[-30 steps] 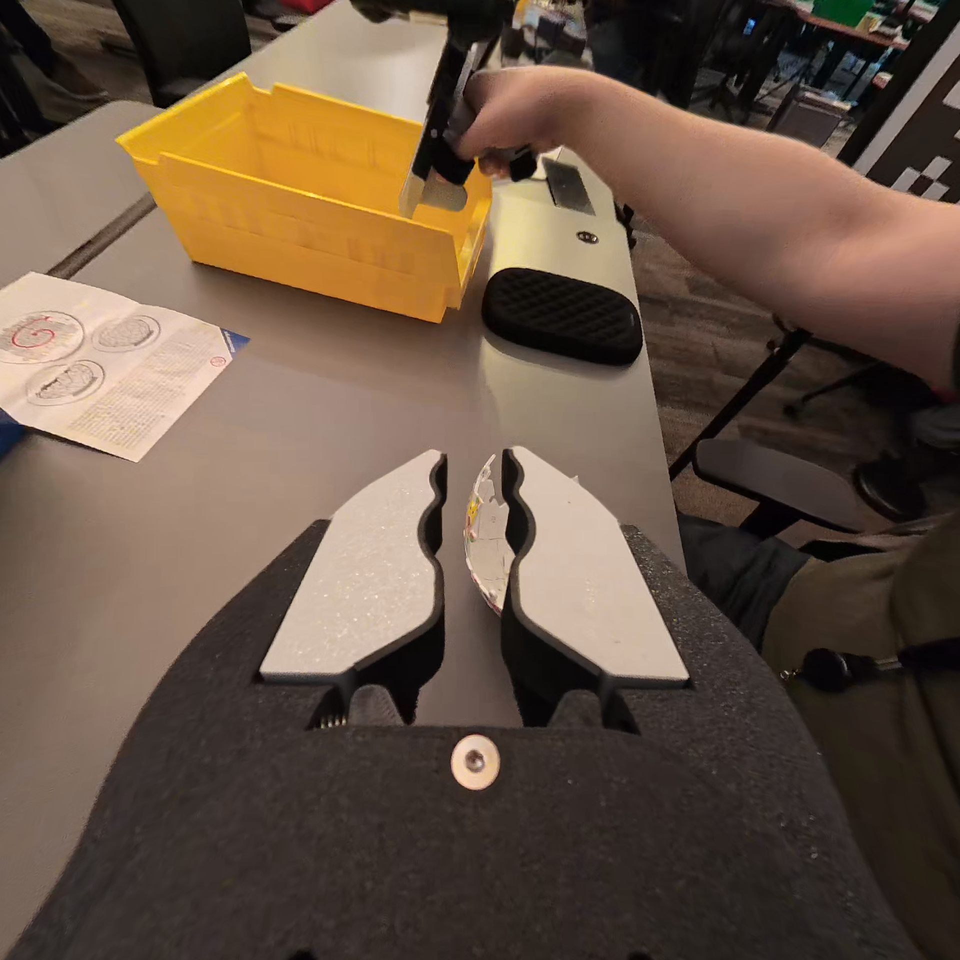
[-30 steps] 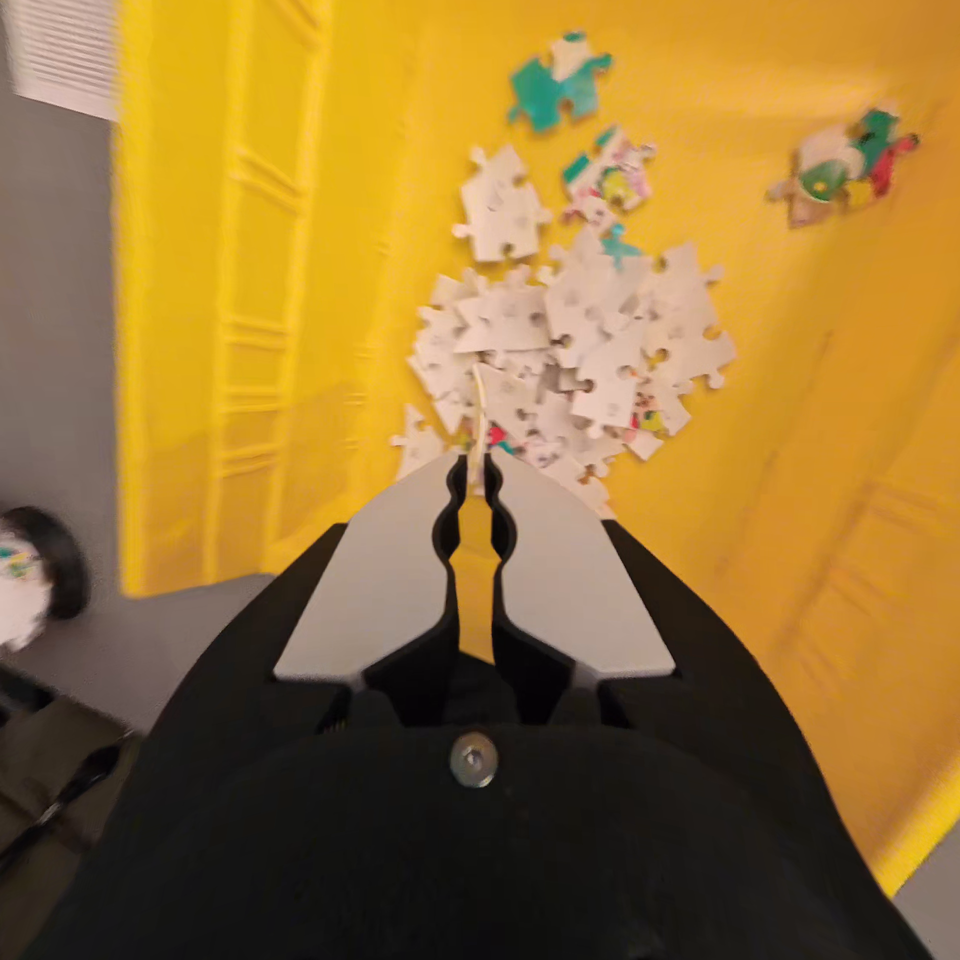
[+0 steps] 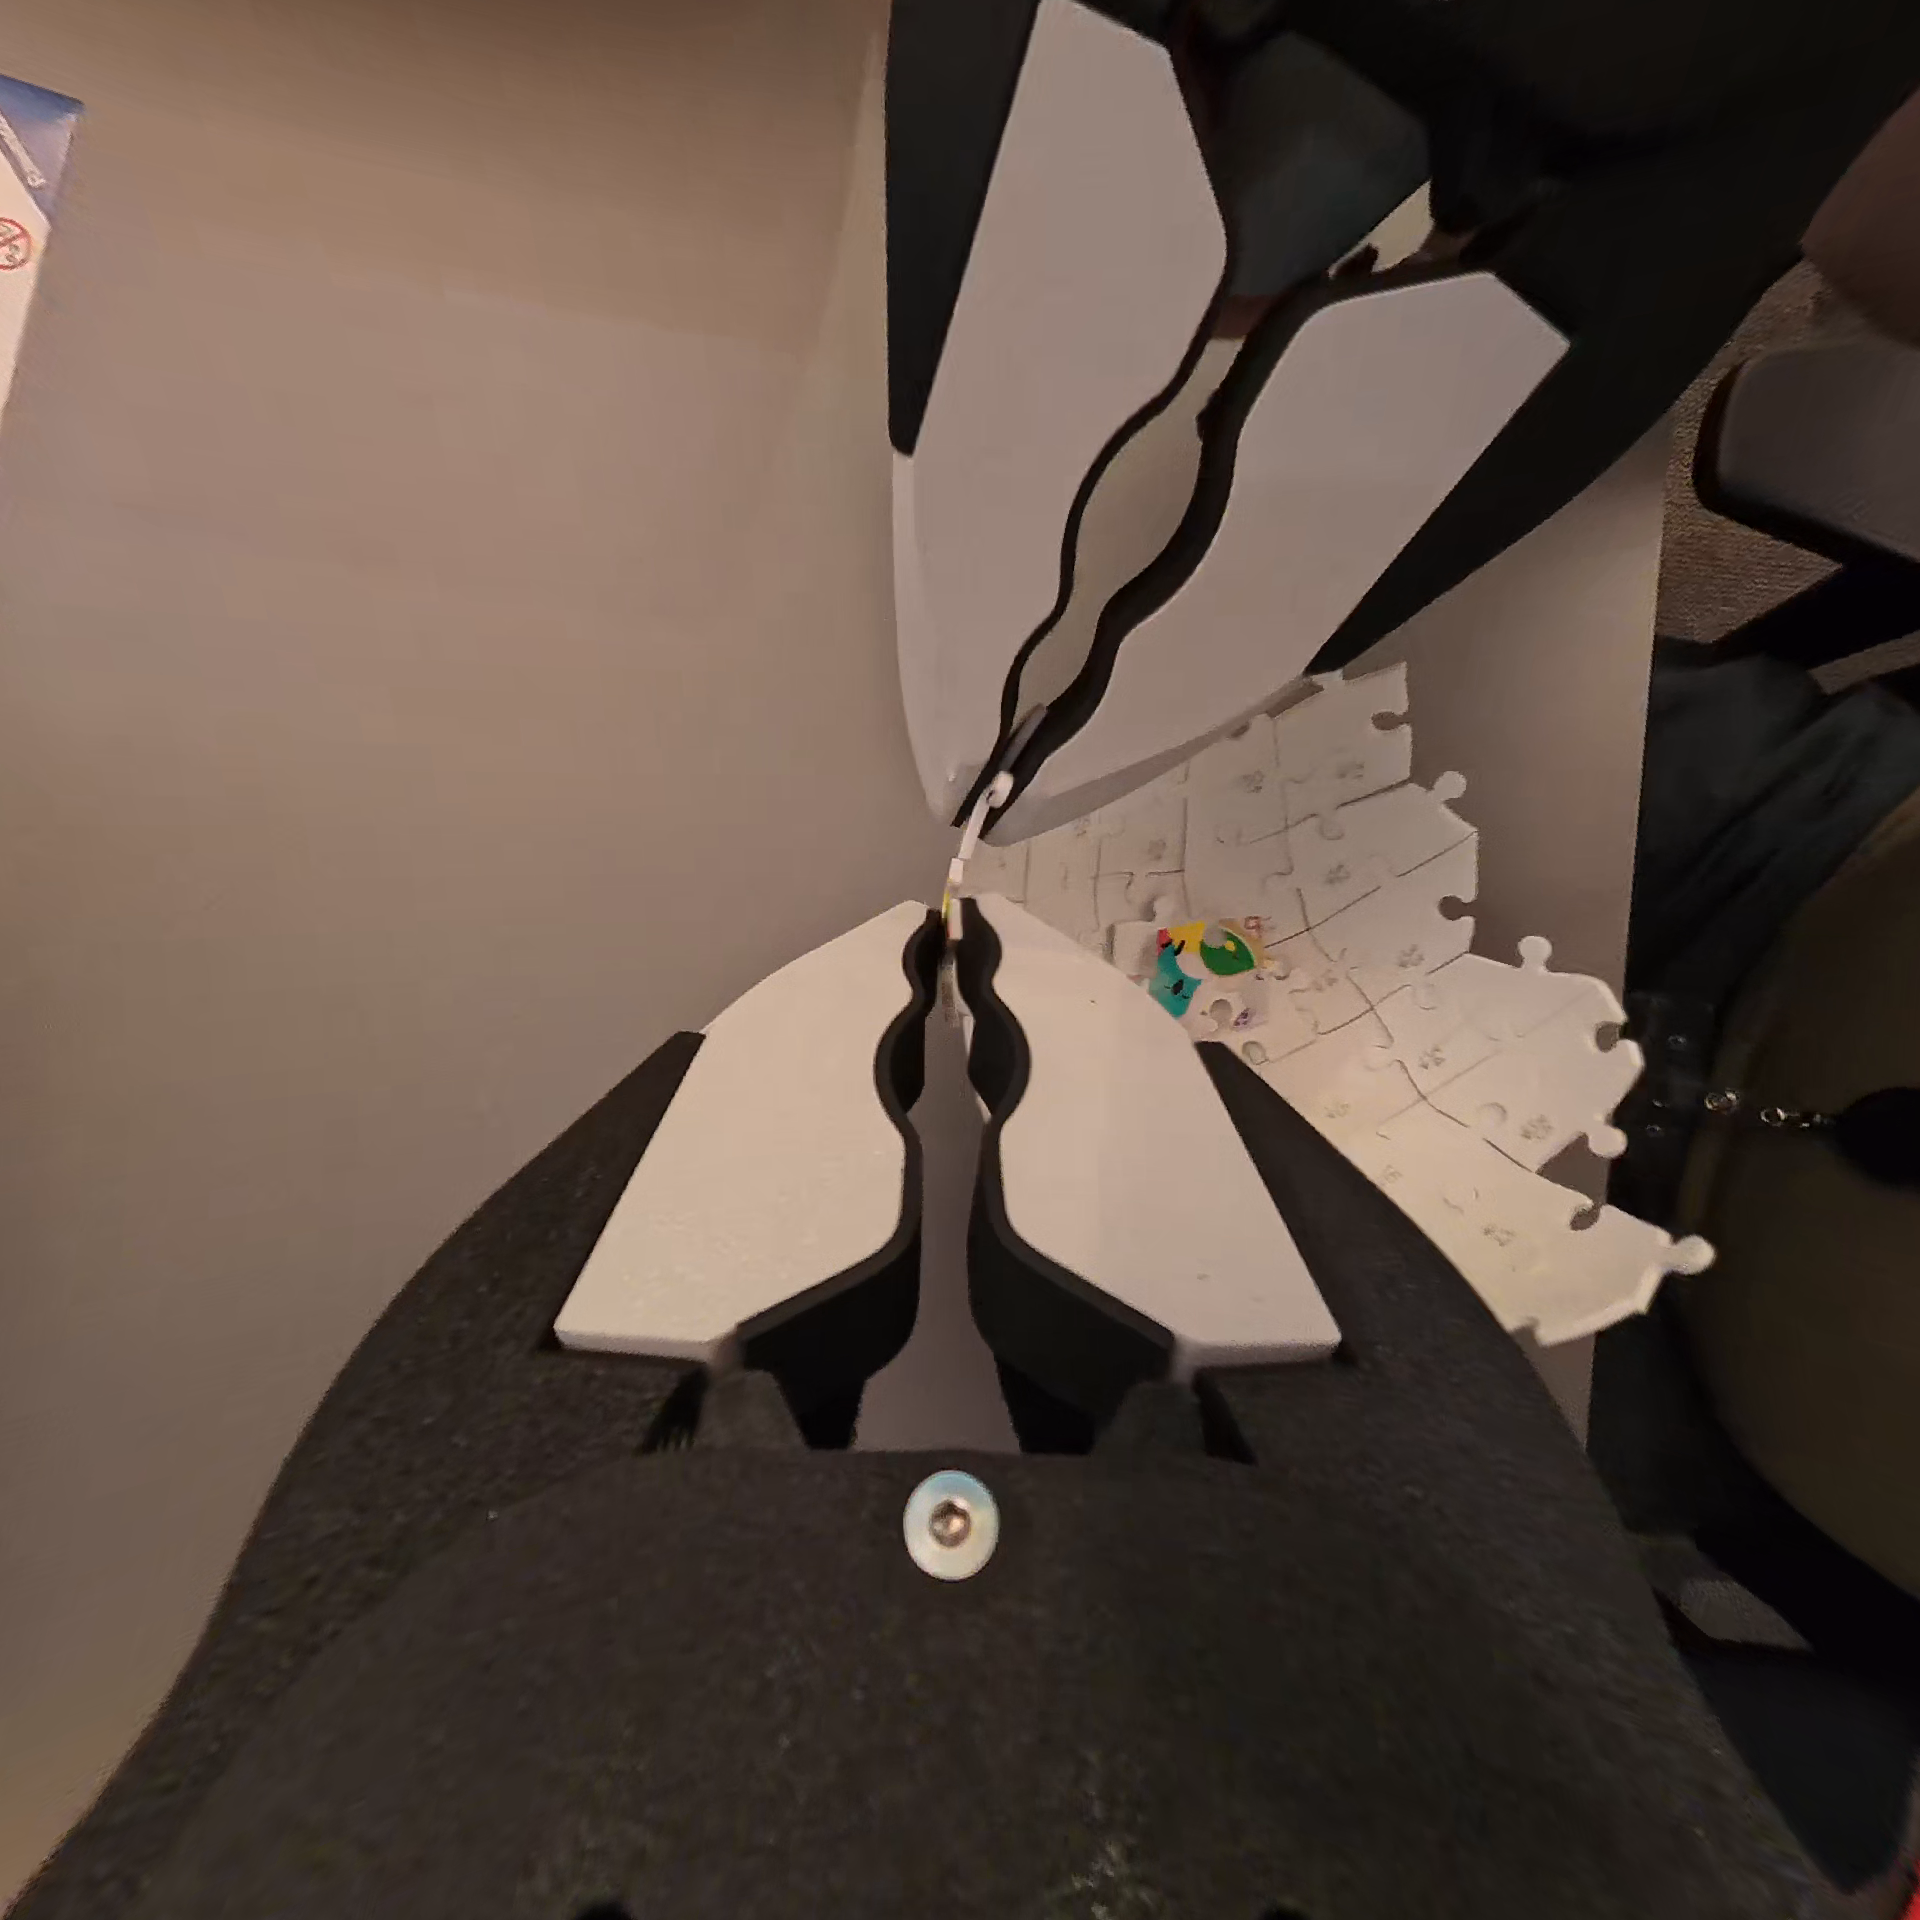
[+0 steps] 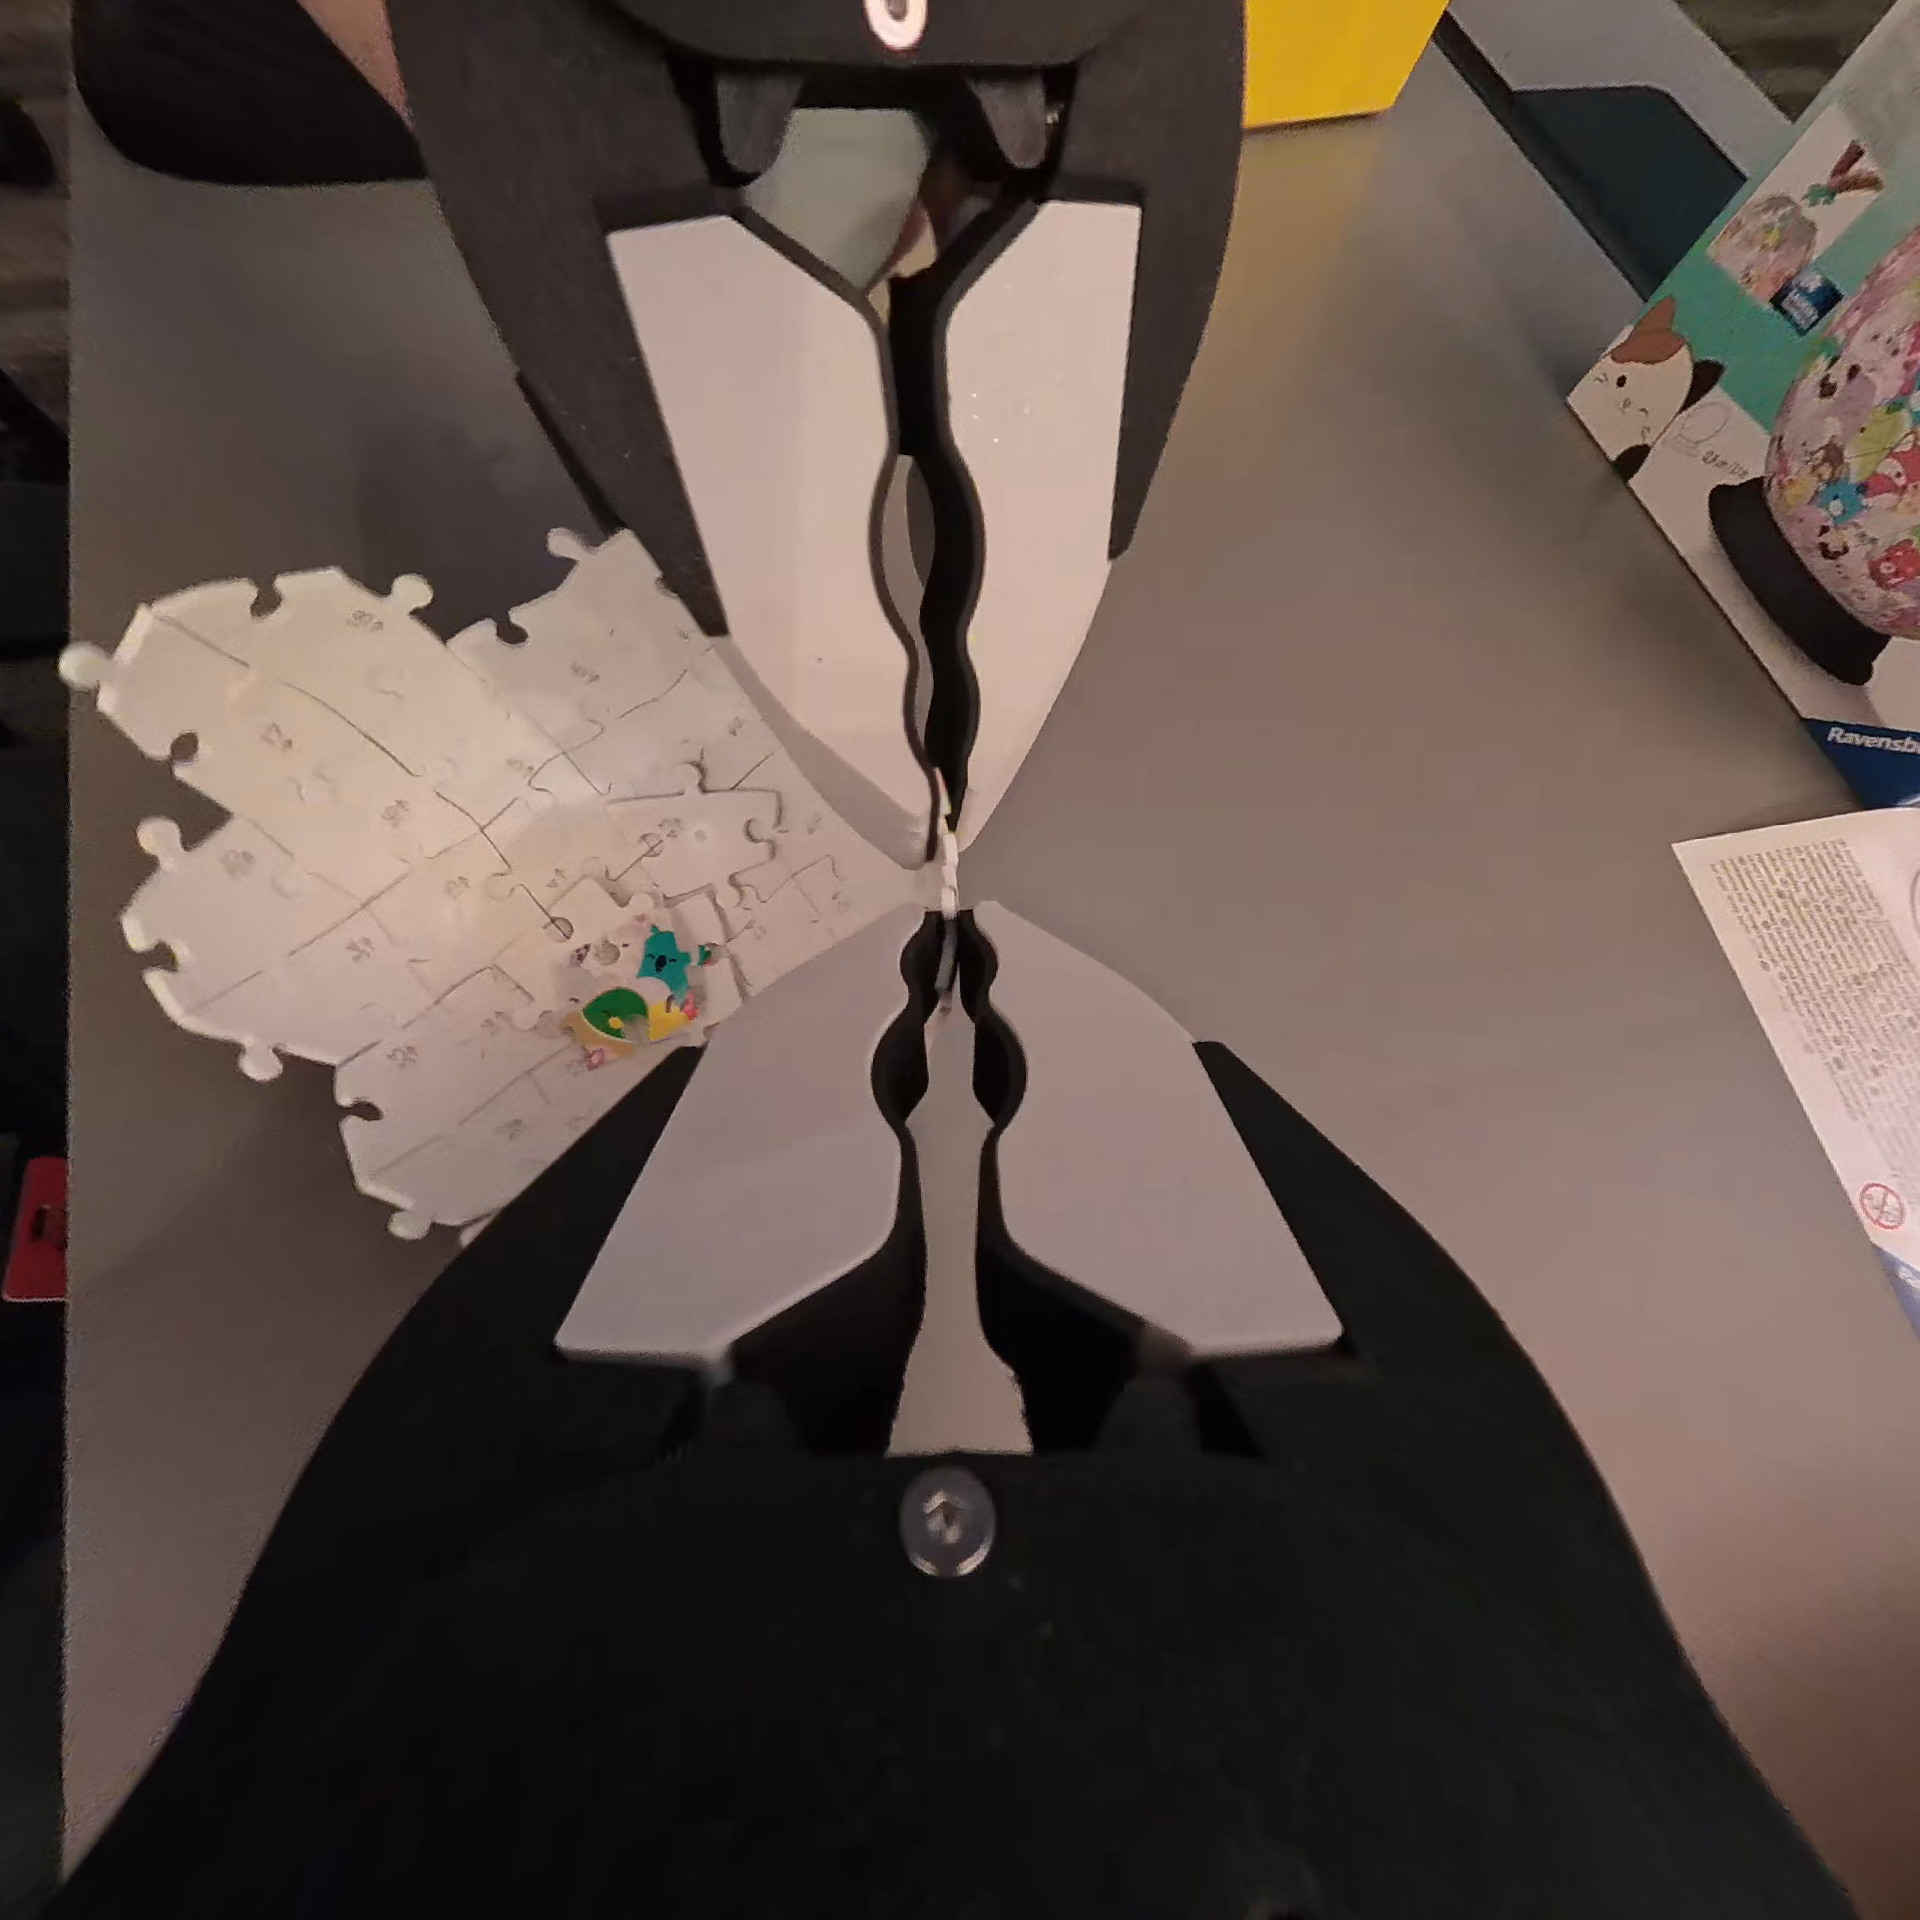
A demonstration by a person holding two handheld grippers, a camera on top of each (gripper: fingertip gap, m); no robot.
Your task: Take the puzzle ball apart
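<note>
A curved section of the puzzle ball (image 3: 1371, 997), white inner side up with a small coloured patch, hangs above the grey table (image 3: 416, 623). My left gripper (image 3: 951, 925) is shut on the section's rim. My right gripper (image 3: 982, 816) comes in from above, tip to tip with the left. It is shut on the rim piece just beyond. In the right wrist view my right gripper (image 4: 945, 935) is at the bottom and the left gripper (image 4: 940, 831) is above it. The section (image 4: 395, 862) spreads out to the left.
The puzzle's box (image 4: 1766, 436) and a printed sheet (image 4: 1818, 1039) lie on the table to the right. A corner of the yellow bin (image 4: 1340, 52) shows at the top. A chair (image 3: 1818, 447) stands past the table's right edge. The grippers are tip to tip, or close to it.
My right gripper has left the yellow bin and come back to the left gripper. It is now shut on the section's rim. The left gripper has tilted down toward the table.
</note>
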